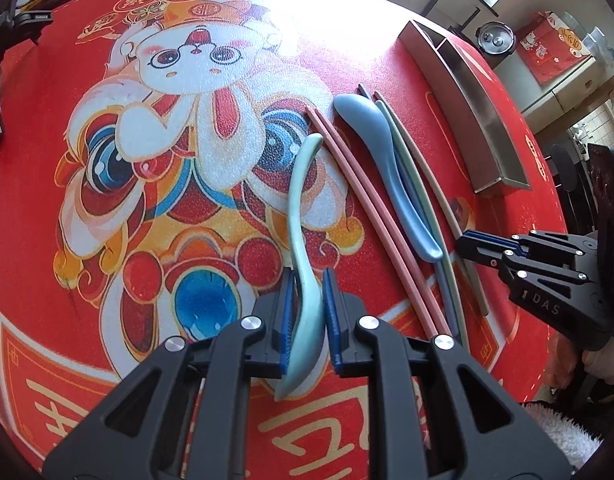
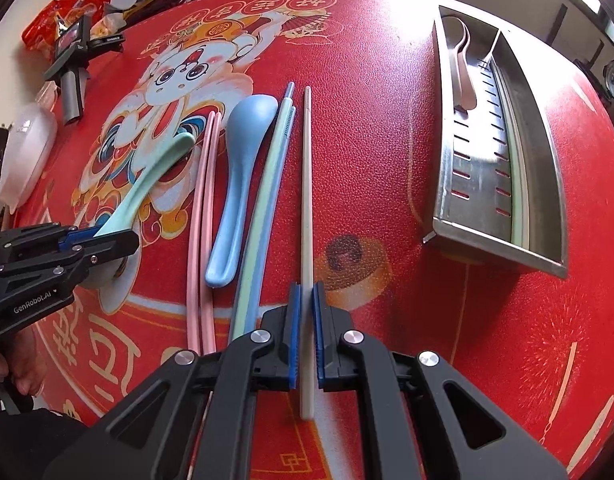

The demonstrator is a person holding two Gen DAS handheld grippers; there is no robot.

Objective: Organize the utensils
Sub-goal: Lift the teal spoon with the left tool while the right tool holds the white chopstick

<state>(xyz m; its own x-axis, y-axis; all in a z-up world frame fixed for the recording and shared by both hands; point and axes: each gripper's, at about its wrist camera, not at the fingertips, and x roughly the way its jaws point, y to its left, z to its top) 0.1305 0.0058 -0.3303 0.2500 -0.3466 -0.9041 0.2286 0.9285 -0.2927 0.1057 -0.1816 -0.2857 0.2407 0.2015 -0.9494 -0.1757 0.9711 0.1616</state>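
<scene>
My own fingers [image 1: 285, 320] hide part of the green spoon [image 1: 303, 216], so I cannot see all of its bowl. The white chopstick [image 2: 307, 208] is partly hidden between my other pads [image 2: 295, 320]. The pink chopsticks [image 2: 201, 216] slip out of sight behind my right gripper [image 2: 306, 312]. My right gripper [image 1: 483, 248] covers the ends of the sticks lying there. The tray [image 1: 467, 92] shows only its outer wall from the left, so what is inside stays hidden. The thing in the tray's [image 2: 503, 244] far slot is too shiny to tell. A hand [image 2: 15, 372] is cut off at the edge.
</scene>
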